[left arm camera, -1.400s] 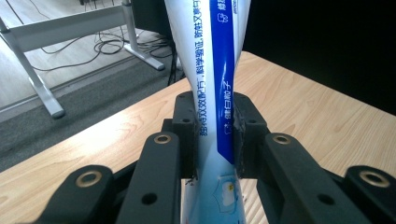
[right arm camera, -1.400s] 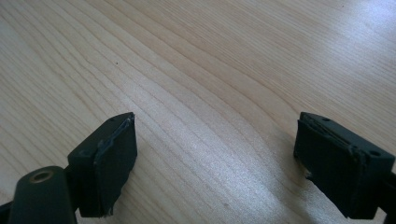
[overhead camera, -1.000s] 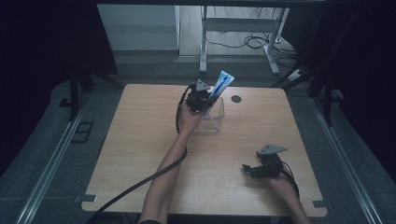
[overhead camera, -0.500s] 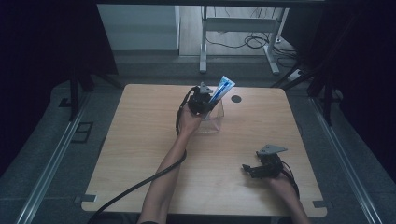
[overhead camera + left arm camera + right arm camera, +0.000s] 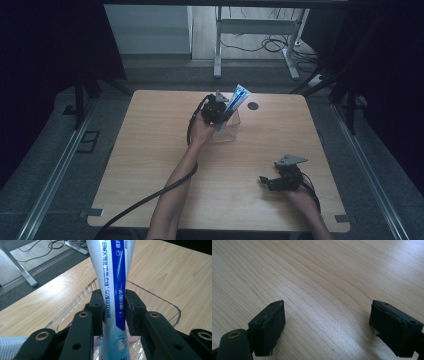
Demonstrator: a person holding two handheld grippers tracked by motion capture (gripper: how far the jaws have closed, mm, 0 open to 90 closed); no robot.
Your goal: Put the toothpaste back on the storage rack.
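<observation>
Both pads touch toothpaste tube (image 5: pixel 113 290).

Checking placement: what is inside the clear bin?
The tube stands in the clear bin, between the left gripper's pads. The gripper covers the bin's floor and the tube's lower end.

You see a light wooden bench (image 5: pixel 150 150) with a small dark round hole (image 5: pixel 253 106) near its far edge. Beyond it, a grey floor (image 5: pixel 165 62) carries a metal frame leg (image 5: pixel 217 45) and loose cables (image 5: pixel 267 44).
</observation>
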